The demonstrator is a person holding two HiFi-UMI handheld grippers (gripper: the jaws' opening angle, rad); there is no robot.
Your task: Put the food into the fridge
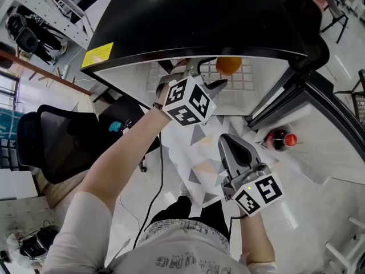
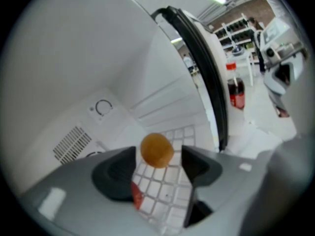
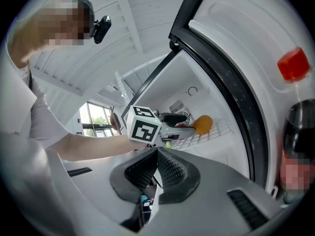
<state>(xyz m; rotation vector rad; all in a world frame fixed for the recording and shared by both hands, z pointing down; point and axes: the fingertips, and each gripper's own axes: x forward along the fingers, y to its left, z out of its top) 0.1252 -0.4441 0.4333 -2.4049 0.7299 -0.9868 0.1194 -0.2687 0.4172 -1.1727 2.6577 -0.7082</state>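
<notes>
An orange (image 1: 228, 65) lies on the white wire shelf (image 1: 246, 84) inside the small black fridge (image 1: 199, 16). My left gripper (image 1: 206, 76) reaches into the fridge and is open. In the left gripper view the orange (image 2: 157, 150) sits between the fingertips with a gap on each side, over the shelf (image 2: 170, 193). My right gripper (image 1: 226, 140) hangs outside, below the fridge opening, shut and empty. The right gripper view shows its pads (image 3: 167, 168) pressed together, with the left gripper (image 3: 173, 123) and the orange (image 3: 203, 124) beyond them.
The fridge door (image 1: 311, 104) stands open at the right, with a red-capped cola bottle (image 1: 278, 140) in its rack. A black office chair (image 1: 51, 147) is at the left. A vent grille (image 2: 71, 141) is on the fridge's back wall.
</notes>
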